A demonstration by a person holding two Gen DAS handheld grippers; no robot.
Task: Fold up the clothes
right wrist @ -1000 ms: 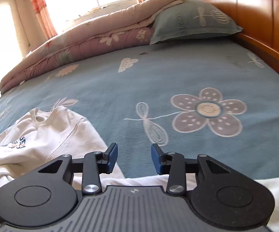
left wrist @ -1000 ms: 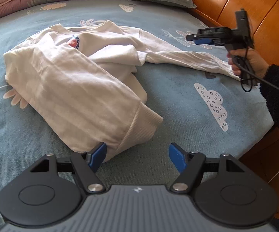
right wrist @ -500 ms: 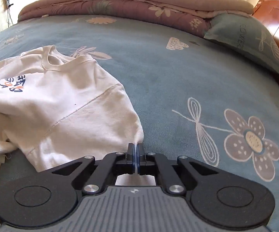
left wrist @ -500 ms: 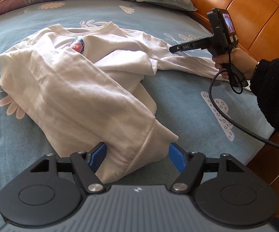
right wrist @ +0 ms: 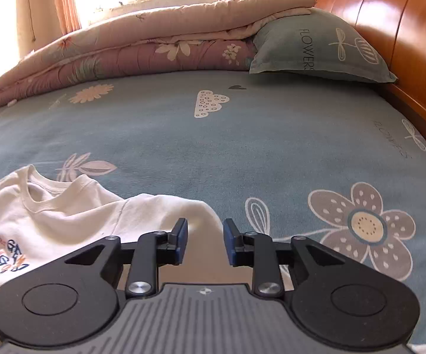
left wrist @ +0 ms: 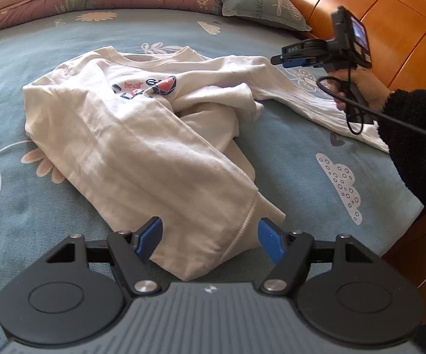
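White sweatshirt (left wrist: pixel 142 147) print: "bear"

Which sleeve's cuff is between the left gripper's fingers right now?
The folded-over sleeve, whose ribbed cuff lies between the left gripper's open fingers. The other sleeve stretches out toward the right gripper, well clear.

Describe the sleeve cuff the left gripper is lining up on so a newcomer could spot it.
On the blue floral bedsheet lies a white sweatshirt. Its nearest sleeve ends in a ribbed cuff between the open left gripper fingers; the other sleeve stretches away.
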